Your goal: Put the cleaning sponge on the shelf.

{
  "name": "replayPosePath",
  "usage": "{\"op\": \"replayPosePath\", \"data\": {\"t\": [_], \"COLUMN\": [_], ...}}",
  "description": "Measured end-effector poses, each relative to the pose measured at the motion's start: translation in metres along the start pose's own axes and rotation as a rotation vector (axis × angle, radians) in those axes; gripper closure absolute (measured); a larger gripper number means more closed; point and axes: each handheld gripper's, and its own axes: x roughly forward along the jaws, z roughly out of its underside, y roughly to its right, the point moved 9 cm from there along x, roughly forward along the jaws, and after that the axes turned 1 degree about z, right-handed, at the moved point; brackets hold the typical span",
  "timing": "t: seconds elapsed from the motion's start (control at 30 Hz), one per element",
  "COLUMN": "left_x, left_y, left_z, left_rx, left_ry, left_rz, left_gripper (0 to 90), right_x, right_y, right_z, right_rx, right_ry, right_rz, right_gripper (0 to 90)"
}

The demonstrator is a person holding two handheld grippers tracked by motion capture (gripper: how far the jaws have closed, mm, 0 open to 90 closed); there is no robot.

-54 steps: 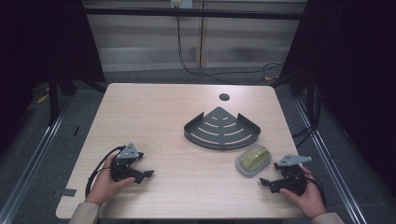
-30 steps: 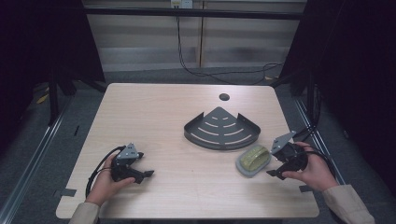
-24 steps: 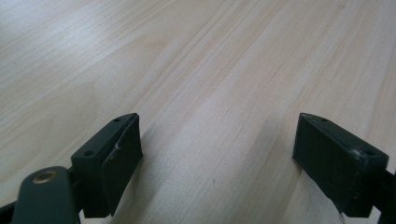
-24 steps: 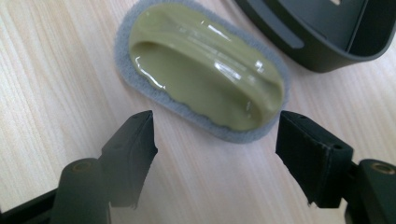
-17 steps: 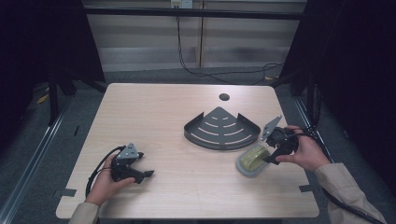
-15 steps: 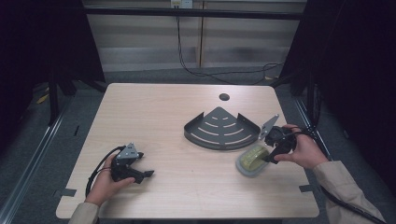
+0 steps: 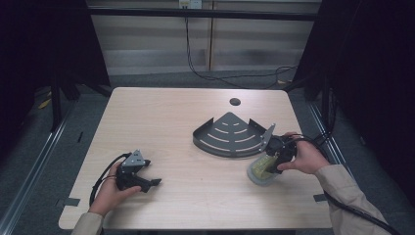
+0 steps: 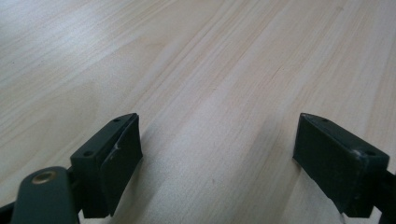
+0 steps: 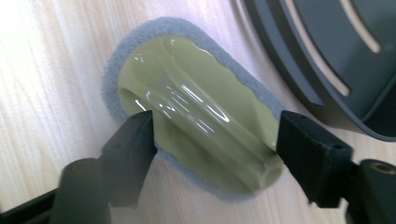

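Pale wood-grain table (image 7: 195, 132) carries everything, and bears no print beyond a small dark round hole (image 7: 235, 102) toward twelve o'clock. Next in size is the dark grey fan-shaped corner shelf (image 7: 230, 134), slotted across its floor, lying right of centre; no maker's mark or lettering can be read on it.

Just beside the shelf, at about four o'clock from it, lies the scrubber (image 7: 262, 169): a glossy yellow-green plastic handle on a grey felt-like pad. In the right gripper view its long axis runs from roughly ten o'clock to four o'clock, slantwise across the line between the jaws, with the shelf (image 9: 336, 56) close by at one to two o'clock. No brand or label is legible on the scrubber (image 9: 196, 116).

The right gripper (image 7: 274, 156) is by far the nearer, directly over the scrubber and reaching in from three o'clock of the table. Its jaws stand apart, one on each long flank of the handle; whether the pads already touch the plastic is hard to tell, but they have not closed. My judgement: a squeeze across the handle's narrow width is what comes next, and the straddle is already lined up for it.

The left gripper (image 7: 139, 177) rests well apart at about seven o'clock of the table, jaws wide, with bare wood between them.
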Motion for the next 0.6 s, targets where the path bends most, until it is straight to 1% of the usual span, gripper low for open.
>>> {"op": "replayPosePath", "data": {"t": [0.03,0.07,0.1,0.13,0.17,0.2,0.23,0.27,0.3,0.4,0.43,0.47,0.5,0.57,0.6], "left_x": [0.0,0.0,0.0,0.0,0.0,0.0,0.0,0.0,0.0,0.0,0.0,0.0,0.0,0.0,0.0], "left_y": [0.0,0.0,0.0,0.0,0.0,0.0,0.0,0.0,0.0,0.0,0.0,0.0,0.0,0.0,0.0], "left_z": [0.0,0.0,0.0,0.0,0.0,0.0,0.0,0.0,0.0,0.001,0.001,0.0,0.001,0.001,0.0], "left_rx": [0.0,0.001,-0.001,-0.002,0.003,-0.001,0.0,0.002,0.0,0.007,0.008,0.006,0.009,0.009,0.006], "left_ry": [0.0,-0.001,0.0,-0.001,-0.004,-0.002,0.001,0.0,0.0,-0.009,-0.009,-0.007,-0.009,-0.009,-0.007], "left_rz": [0.0,-0.001,0.0,-0.001,-0.002,0.0,0.001,0.001,0.001,-0.004,-0.005,-0.005,-0.006,-0.006,-0.005], "left_gripper": [14.8,14.8,14.8,14.9,14.9,14.9,14.8,14.8,14.8,14.8,14.8,14.8,14.8,14.9,14.9], "right_x": [0.002,0.002,0.004,0.005,0.005,0.004,0.003,0.002,0.0,-0.004,-0.007,-0.007,-0.008,-0.01,-0.012], "right_y": [-0.002,-0.002,-0.003,-0.004,-0.007,-0.008,-0.01,-0.011,-0.012,-0.014,-0.014,-0.014,-0.014,-0.014,-0.013], "right_z": [-0.001,-0.001,0.0,0.0,0.002,0.002,0.003,0.005,0.007,0.01,0.013,0.013,0.014,0.016,0.016], "right_rx": [0.002,0.002,0.001,-0.021,-0.021,-0.035,-0.023,-0.026,-0.003,0.054,0.085,0.085,0.1,0.125,0.138], "right_ry": [-0.007,-0.007,-0.015,-0.02,-0.041,-0.041,-0.045,-0.044,-0.051,-0.038,-0.043,-0.043,-0.048,-0.049,-0.051], "right_rz": [-0.007,-0.007,-0.019,-0.03,-0.041,-0.045,-0.052,-0.062,-0.069,-0.085,-0.09,-0.09,-0.085,-0.099,-0.096], "right_gripper": [34.2,34.2,37.8,48.5,53.9,58.4,63.4,67.6,71.7,71.9,72.0,72.0,72.0,72.0,72.0]}}
